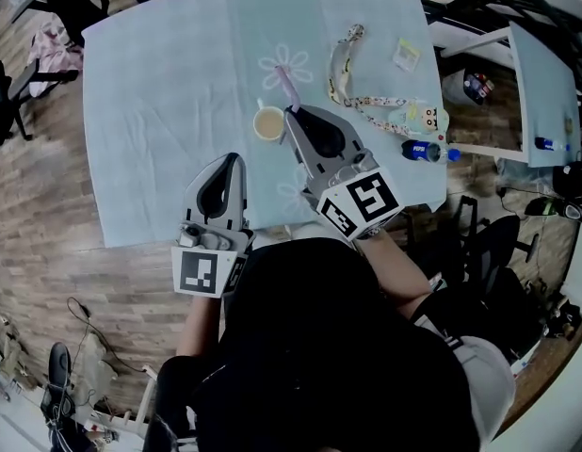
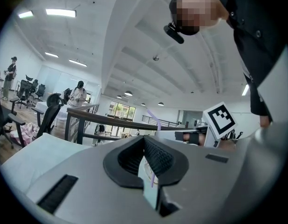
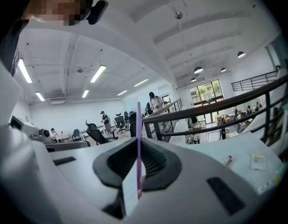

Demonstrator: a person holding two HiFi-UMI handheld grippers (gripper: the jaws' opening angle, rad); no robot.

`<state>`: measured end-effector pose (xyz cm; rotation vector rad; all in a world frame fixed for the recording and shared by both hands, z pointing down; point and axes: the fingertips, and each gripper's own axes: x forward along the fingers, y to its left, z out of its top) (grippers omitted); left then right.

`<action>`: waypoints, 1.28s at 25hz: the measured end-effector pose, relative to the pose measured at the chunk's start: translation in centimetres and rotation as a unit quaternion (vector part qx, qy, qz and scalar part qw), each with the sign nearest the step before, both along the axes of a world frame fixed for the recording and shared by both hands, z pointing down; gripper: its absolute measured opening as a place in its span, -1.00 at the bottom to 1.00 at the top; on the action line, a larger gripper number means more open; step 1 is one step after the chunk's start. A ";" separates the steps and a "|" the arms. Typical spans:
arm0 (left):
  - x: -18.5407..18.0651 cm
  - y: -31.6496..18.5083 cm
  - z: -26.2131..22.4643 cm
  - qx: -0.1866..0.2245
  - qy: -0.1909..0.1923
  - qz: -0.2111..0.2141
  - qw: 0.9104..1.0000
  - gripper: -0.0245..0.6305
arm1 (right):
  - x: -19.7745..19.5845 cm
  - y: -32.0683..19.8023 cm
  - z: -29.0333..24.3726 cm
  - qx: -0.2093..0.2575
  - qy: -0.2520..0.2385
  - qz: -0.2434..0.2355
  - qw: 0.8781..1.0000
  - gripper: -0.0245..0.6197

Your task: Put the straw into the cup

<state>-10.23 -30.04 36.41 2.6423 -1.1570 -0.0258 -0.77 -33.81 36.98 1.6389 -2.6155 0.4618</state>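
A white cup (image 1: 269, 122) of beige drink stands on the pale blue tablecloth (image 1: 178, 83). My right gripper (image 1: 293, 113) is just right of the cup, shut on a thin purple straw (image 1: 287, 85) that sticks up and away past its tips. In the right gripper view the straw (image 3: 138, 125) stands upright between the closed pads (image 3: 151, 160). My left gripper (image 1: 236, 158) hangs over the table's near edge, below and left of the cup, with jaws together and nothing in them. In the left gripper view the straw (image 2: 153, 118) rises beyond its tips (image 2: 144, 139).
A patterned lanyard (image 1: 343, 64) and a small card (image 1: 407, 55) lie at the far right of the table. A blue bottle (image 1: 423, 151) lies at the right edge. A second table (image 1: 545, 83) stands to the right. Office chairs (image 1: 8, 92) stand at left.
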 end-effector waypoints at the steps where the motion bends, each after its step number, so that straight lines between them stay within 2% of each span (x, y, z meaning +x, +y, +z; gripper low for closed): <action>1: 0.0 -0.4 0.3 -0.003 0.000 0.003 1.000 -0.88 | -0.1 -0.5 0.5 -0.003 0.002 0.002 1.000 -0.83; 13: 0.8 -4.1 2.5 -0.013 0.003 0.038 0.999 -0.88 | -0.3 -4.6 7.1 -0.049 0.012 0.028 0.998 -0.83; 27: 0.9 -6.0 4.2 -0.023 0.009 0.038 0.999 -0.88 | -0.2 -6.0 17.5 -0.118 0.049 0.055 0.990 -0.83; 32: 0.9 -6.5 4.6 -0.023 0.012 0.039 0.999 -0.88 | -0.3 -6.1 19.6 -0.135 0.048 0.059 0.988 -0.83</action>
